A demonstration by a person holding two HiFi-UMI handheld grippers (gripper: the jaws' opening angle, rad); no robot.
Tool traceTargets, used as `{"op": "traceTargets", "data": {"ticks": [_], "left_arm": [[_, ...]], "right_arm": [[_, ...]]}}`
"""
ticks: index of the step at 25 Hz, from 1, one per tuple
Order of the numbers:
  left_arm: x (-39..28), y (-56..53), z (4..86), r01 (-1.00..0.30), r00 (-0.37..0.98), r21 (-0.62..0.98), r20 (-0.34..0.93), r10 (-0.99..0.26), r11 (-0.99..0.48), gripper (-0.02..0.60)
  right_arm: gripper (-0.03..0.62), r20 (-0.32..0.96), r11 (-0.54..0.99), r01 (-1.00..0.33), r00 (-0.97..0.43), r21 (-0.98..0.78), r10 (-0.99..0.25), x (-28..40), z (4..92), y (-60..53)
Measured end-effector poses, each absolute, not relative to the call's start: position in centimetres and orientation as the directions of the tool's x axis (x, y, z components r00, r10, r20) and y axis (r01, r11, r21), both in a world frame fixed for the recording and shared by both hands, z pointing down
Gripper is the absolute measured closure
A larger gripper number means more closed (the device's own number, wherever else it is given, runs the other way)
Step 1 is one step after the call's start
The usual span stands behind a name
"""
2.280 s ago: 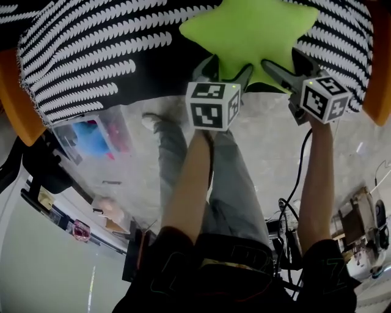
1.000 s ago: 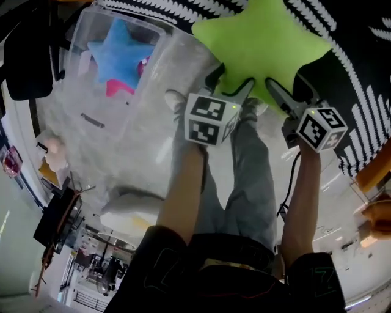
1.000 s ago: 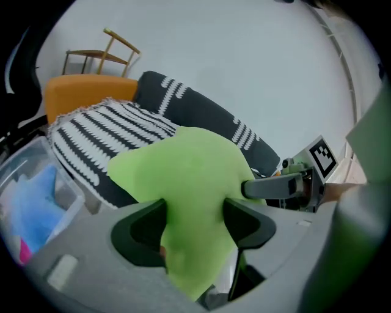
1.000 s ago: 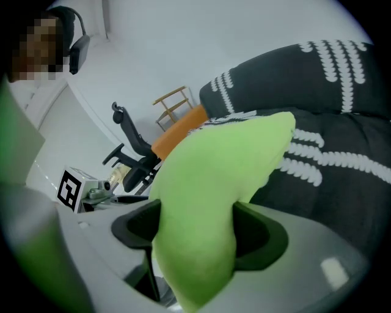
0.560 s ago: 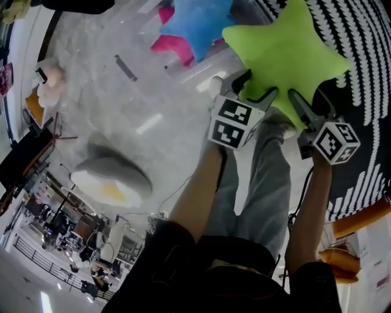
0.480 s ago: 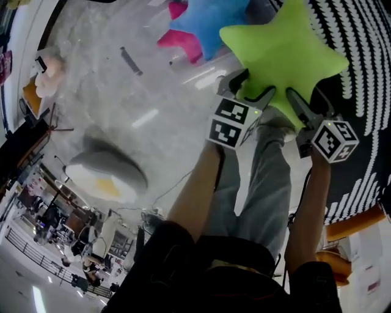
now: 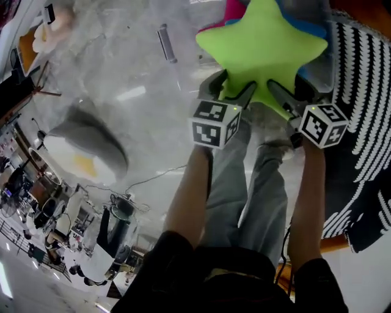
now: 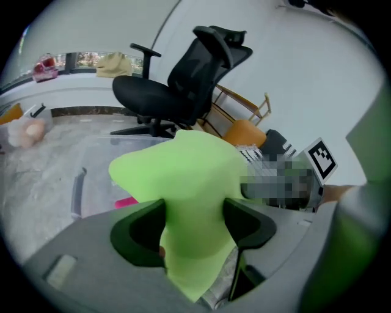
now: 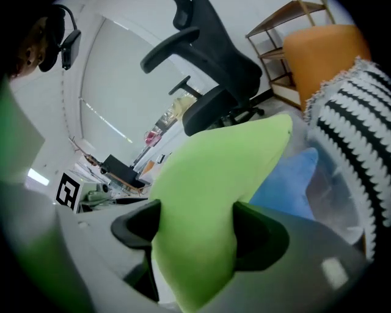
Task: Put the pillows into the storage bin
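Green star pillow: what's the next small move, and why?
Probably ease it down without opening the jaws: the green star pillow hangs clamped in the left gripper and right gripper, seemingly above the blue pillow in the storage bin.

L claw (image 7: 231,87) & R claw (image 7: 291,90) swing the green star pillow (image 7: 263,49) off the black-white striped cover (image 7: 360,122). Cover was straight ahead of both claws, now it's off to R claw's right. Clear storage bin (image 7: 186,58), earlier low & left of L claw, now lies straight ahead, beyond the pillow. Blue pillow (image 7: 310,27) & pink pillow (image 7: 232,9) now peek out just past the star's points. Pale cushion w/ yellow patch (image 7: 82,156) comes into sight, well left of L claw.
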State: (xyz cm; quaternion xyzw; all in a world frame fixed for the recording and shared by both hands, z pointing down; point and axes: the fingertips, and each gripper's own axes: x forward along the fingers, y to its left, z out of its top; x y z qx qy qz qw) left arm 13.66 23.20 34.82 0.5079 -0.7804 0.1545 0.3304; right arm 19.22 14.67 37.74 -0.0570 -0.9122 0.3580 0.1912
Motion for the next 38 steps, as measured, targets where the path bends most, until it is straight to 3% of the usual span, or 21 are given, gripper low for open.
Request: {"op": "traceTargets", "data": {"ticks": [5,11,15,17,19,23,26,31,38], "left_arm": [[9.7,26.4,34.9,-0.823,-0.352,0.132,0.645,-0.679,0.553,0.264],[5.1,29.5,35.3,-0.78,-0.466,0.027,0.642,-0.609,0.625,0.273],[6.1,29.8,34.8,-0.791,-0.443,0.047,0.645,-0.623,0.611,0.28],[7.4,29.1,34.4,-0.799,-0.435,0.05,0.639,-0.634,0.599,0.327],[9.0,28.0,34.4,-0.808,-0.425,0.062,0.628,-0.652,0.586,0.424],[11.9,25.2,34.1,-0.861,-0.359,0.07,0.618,-0.7,0.503,0.566],[12.3,21.7,32.4,-0.906,-0.296,0.06,0.617,-0.729,0.418,0.571],[18.9,14.7,30.3,-0.982,-0.135,0.019,0.628,-0.767,0.188,0.571],[37.4,8.8,26.7,-0.996,0.093,0.05,0.595,-0.798,-0.079,0.571]], "right_arm": [[0.22,0.338,0.779,0.059,-0.879,-0.625,0.337,14.0,37.2,16.9],[0.207,0.333,0.815,0.06,-0.894,-0.577,0.301,8.7,37.9,19.6],[0.207,0.345,0.793,0.056,-0.88,-0.606,0.326,9.7,38.1,21.7],[0.207,0.342,0.781,0.047,-0.881,-0.623,0.326,12.2,38.2,21.4],[0.213,0.33,0.77,0.017,-0.897,-0.638,0.294,15.3,38.4,20.5],[0.249,0.266,0.724,-0.076,-0.952,-0.685,0.151,20.1,37.8,18.1],[0.461,0.242,0.711,-0.167,-0.97,-0.683,0.004,21.1,36.1,14.3],[0.578,0.209,0.608,-0.345,-0.935,-0.715,-0.285,29.7,34.3,9.2],[0.591,0.175,0.395,-0.477,-0.783,-0.785,-0.597,50.3,32.3,6.5]]}}
